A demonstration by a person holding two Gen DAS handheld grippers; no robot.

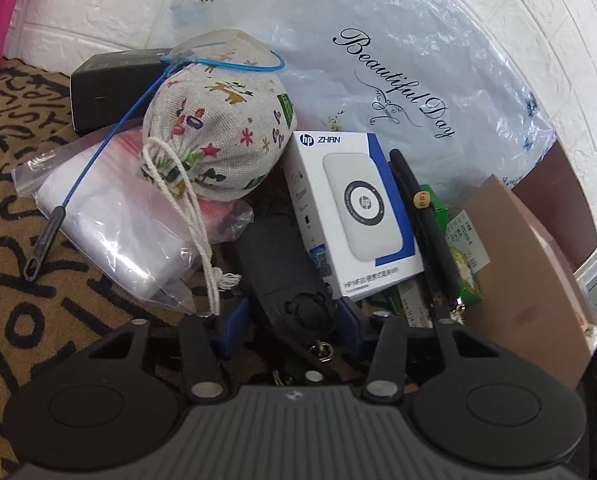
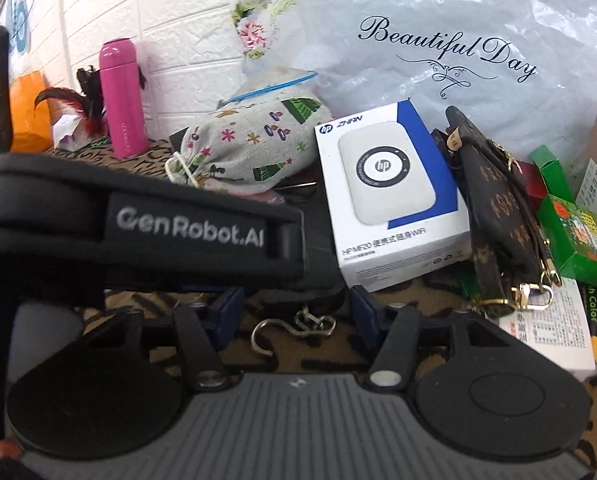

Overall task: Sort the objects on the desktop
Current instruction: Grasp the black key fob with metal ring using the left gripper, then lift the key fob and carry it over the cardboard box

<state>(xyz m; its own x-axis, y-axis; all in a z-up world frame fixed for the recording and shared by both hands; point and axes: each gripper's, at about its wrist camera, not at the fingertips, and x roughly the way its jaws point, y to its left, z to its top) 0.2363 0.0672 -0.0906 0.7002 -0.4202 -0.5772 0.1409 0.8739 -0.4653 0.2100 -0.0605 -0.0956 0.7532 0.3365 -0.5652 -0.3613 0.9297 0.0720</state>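
Observation:
A cluttered pile lies on a letter-print cloth. A printed drawstring pouch (image 1: 218,128) rests on a clear zip bag (image 1: 110,224). A white HP box (image 1: 354,208) leans beside a dark patterned wallet (image 2: 498,216) with a gold clasp. My left gripper (image 1: 290,316) is open, its blue pads on either side of a black object (image 1: 286,280) with a metal hook. My right gripper (image 2: 298,308) is open just behind the same black object (image 2: 318,240) and its hook (image 2: 294,330). The left gripper body (image 2: 138,228) crosses the right wrist view.
A large floral plastic bag (image 1: 378,60) stands behind against the white brick wall. A pink bottle (image 2: 122,100) and feathers (image 2: 78,100) stand at the left. Green boxes (image 2: 578,232), a brown cardboard box (image 1: 530,280) and a black box (image 1: 106,88) crowd the pile.

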